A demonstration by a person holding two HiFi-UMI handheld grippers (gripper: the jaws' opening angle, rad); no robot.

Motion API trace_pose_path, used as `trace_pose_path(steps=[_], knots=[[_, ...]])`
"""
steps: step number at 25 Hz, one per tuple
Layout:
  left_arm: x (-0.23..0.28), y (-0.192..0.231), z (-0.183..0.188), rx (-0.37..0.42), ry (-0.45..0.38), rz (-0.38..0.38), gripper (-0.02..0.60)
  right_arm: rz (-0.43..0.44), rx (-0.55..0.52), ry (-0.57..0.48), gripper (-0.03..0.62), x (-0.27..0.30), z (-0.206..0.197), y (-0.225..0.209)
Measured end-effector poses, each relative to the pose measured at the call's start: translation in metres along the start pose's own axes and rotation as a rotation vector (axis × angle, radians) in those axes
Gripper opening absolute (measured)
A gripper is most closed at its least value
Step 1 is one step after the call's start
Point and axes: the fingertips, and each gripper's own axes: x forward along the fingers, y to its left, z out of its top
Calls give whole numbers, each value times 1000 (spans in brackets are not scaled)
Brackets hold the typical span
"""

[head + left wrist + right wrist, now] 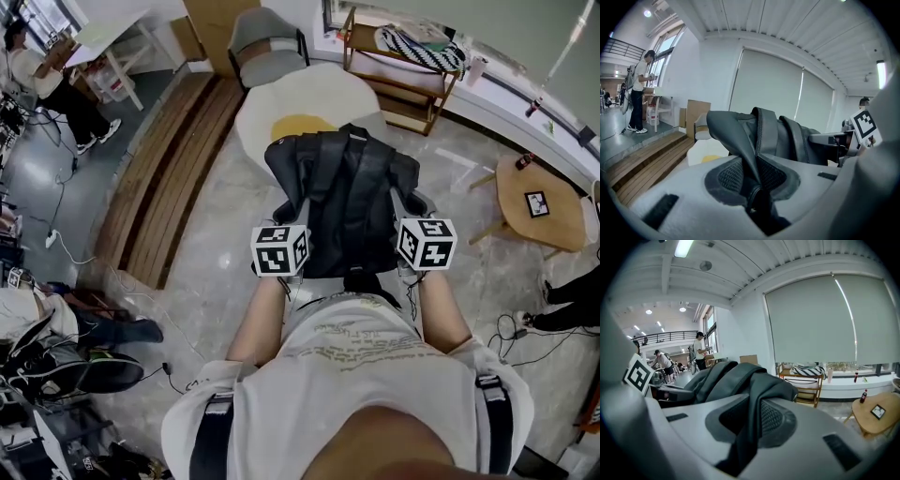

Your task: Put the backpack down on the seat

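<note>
while aloft, backpack (pixel 349 202) over open floor (pixel 214 230)

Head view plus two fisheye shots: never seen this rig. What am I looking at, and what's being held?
No robot here: a person wears a head camera and holds a pair of tongs in each hand. The head view looks down past the chest; the marker cubes belong to the tongs. The other two pictures come from cameras riding on the tongs, looking along the jaws. The left tongs and the right tongs are each shut on dark fabric of the backpack, held up in the air between them. Ahead stand a grey chair and a pale round mat with a yellow centre; the backpack rests on neither.
</note>
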Motion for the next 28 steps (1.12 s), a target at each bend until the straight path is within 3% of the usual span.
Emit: trace_pose_path(steps=[11, 28], knots=[[95, 3, 37, 9, 49, -25, 87, -17, 29, 30, 54, 69, 32, -64], [209, -9, 92, 22, 76, 19, 84, 41, 55, 11, 54, 152, 82, -157]])
